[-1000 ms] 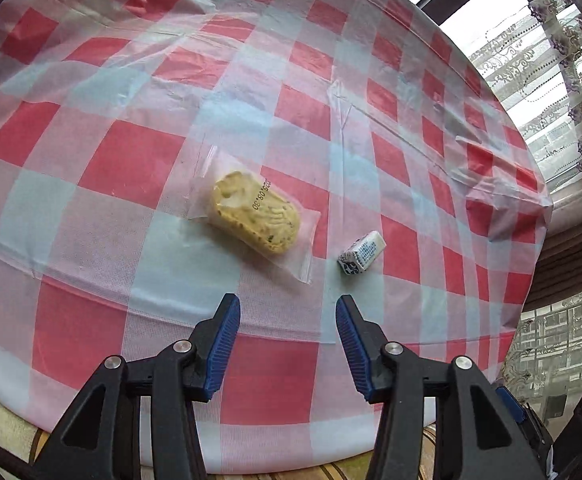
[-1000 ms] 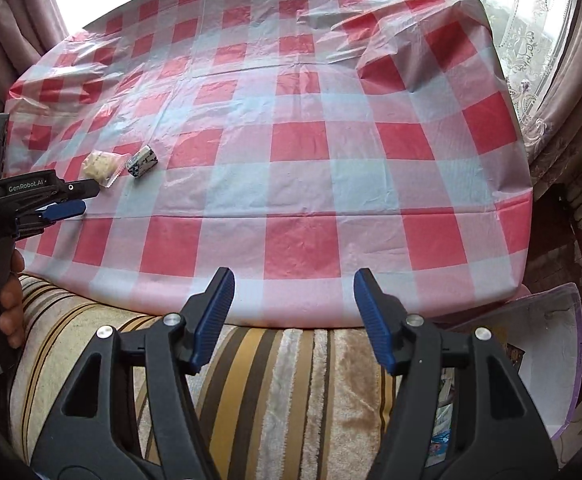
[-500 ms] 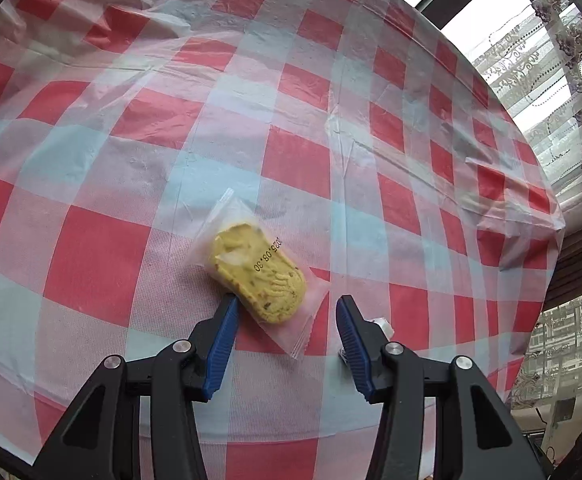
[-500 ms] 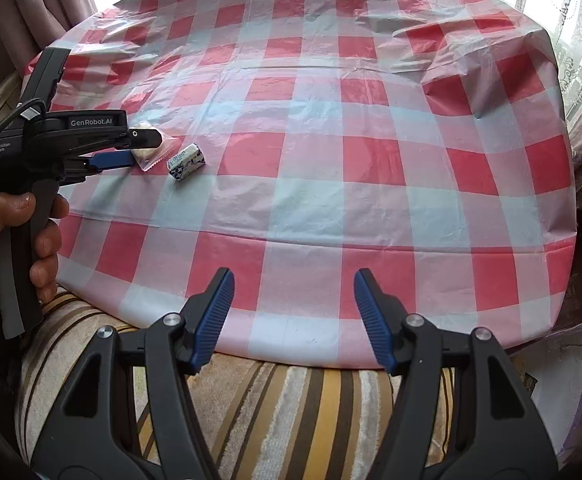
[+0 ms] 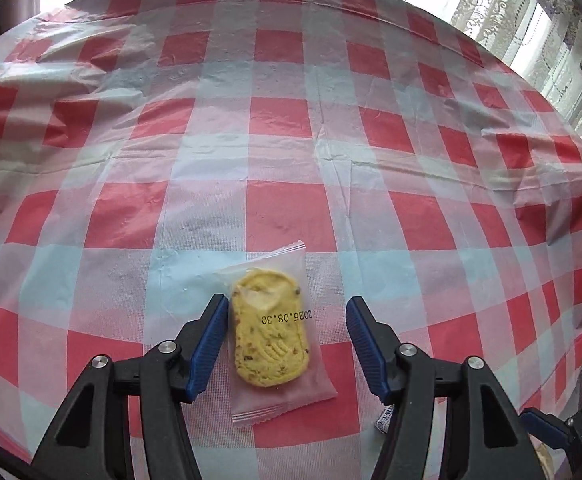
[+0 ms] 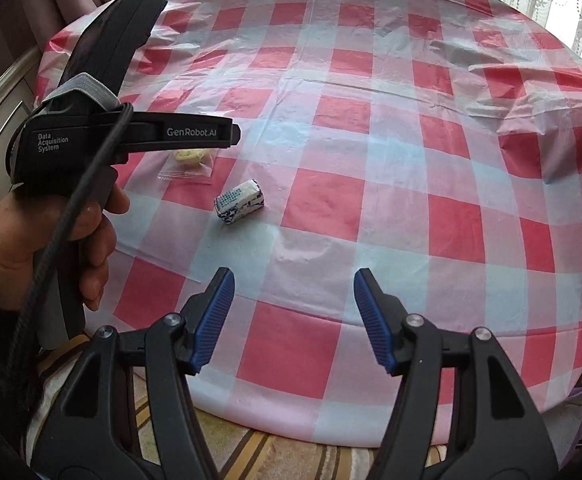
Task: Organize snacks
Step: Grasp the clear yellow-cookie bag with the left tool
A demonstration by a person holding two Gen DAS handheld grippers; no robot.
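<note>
A yellow cookie in a clear wrapper (image 5: pixel 271 336) lies flat on the red-and-white checked tablecloth (image 5: pixel 291 120). My left gripper (image 5: pixel 287 312) straddles it and its jaws are opening. The left pad sits close beside the cookie's edge, and the right pad stands well apart from it. A small blue-and-white wrapped candy (image 6: pixel 239 202) lies just right of the cookie; in the left wrist view this candy (image 5: pixel 385 424) is mostly hidden behind the right finger. My right gripper (image 6: pixel 291 288) hangs open and empty over the table's near edge, short of the candy.
A hand (image 6: pixel 31 232) holds the left tool, whose black housing (image 6: pixel 131 136) covers part of the cookie (image 6: pixel 190 162) in the right wrist view. A striped cushion (image 6: pixel 271 452) lies below the table edge. Lace curtains (image 5: pixel 531 20) hang at the back right.
The left gripper moved forward over the cookie and rolled, so the cookie now lies lengthwise between wider jaws. The right gripper moved in towards the table and the candy.
</note>
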